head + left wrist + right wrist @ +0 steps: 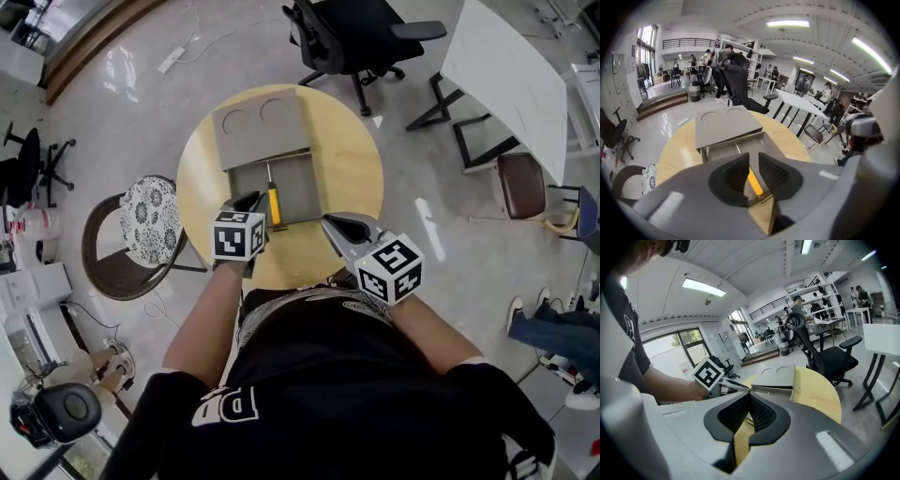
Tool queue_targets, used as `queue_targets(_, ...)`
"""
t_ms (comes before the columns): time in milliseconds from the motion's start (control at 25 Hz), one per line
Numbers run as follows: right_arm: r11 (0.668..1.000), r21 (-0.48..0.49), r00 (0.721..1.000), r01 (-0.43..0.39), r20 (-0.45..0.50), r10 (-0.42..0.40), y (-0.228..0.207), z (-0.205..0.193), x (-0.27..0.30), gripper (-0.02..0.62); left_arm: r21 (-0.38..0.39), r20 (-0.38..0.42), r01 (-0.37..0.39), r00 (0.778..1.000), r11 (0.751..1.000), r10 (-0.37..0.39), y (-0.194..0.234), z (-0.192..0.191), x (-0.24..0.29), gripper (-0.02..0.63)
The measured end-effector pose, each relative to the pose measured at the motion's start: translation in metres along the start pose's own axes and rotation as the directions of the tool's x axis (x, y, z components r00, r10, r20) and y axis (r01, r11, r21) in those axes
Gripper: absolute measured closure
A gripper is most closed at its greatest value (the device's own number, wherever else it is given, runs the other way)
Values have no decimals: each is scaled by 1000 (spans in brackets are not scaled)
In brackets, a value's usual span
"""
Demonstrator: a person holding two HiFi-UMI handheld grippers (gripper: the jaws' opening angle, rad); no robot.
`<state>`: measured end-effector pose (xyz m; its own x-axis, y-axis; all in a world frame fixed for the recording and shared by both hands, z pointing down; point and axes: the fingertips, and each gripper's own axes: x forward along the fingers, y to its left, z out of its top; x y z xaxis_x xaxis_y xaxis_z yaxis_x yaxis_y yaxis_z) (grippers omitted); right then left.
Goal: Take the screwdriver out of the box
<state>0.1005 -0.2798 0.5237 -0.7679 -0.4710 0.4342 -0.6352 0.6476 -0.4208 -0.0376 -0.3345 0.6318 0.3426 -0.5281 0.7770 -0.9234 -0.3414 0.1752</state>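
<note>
A grey box (298, 183) stands open on the round wooden table (352, 159), its lid (261, 127) folded back to the far side. In the tray lies the screwdriver (274, 204) with a yellow handle, shaft pointing toward the lid. My left gripper (253, 199) hangs at the tray's near left corner, right beside the handle. Its jaws stand a little apart (753, 166); the yellow handle (754, 183) shows through the gap below them, untouched by the pads. My right gripper (330, 223) hovers over the table's near edge, right of the box, jaws closed on nothing (749, 397).
A wicker chair with a patterned cushion (150, 216) stands left of the table. A black office chair (352, 37) is behind it, with a white table (511, 75) and a brown stool (522, 185) to the right. Several people stand far off (719, 61).
</note>
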Motion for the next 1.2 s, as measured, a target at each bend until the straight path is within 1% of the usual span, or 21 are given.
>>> queue_targets(40, 1000, 2, 1000, -1, -1, 1, -2, 0, -1, 594, 2, -8, -6, 1000, 1000, 6, 0, -1, 4, 479)
queue_targets(240, 1000, 14, 1000, -7, -9, 7, -10, -3, -5, 594, -3, -48, -33, 998, 999, 33, 2, -5, 20, 475)
queue_targets(360, 1000, 19, 1000, -11, -13, 11, -14, -4, -7, 594, -7, -88, -44, 995, 999, 43, 4, -11, 30, 458)
queue_targets(480, 1000, 21, 1000, -14, -16, 14, -19, -4, -8, 594, 12, -124, -49, 991, 999, 50, 5, -17, 42, 449)
queue_targets(560, 1000, 23, 1000, -15, -18, 16, -21, -5, -9, 595, 25, -154, -57, 986, 998, 60, 6, -24, 49, 440)
queue_targets(680, 999, 29, 1000, -15, -23, 15, -26, -8, -12, 594, 18, -200, -88, 976, 996, 89, 12, -34, 57, 434)
queue_targets(920, 999, 41, 999, -14, -44, 16, -36, -14, -16, 594, 36, -272, -108, 956, 994, 114, 14, -45, 74, 417)
queue_targets(1040, 999, 49, 999, -11, -51, 13, -41, -17, -19, 594, 25, -291, -123, 948, 992, 125, 18, -48, 80, 416)
queue_targets(1200, 998, 58, 998, -10, -60, 14, -44, -21, -22, 595, 3, -318, -123, 941, 992, 118, 18, -50, 87, 416)
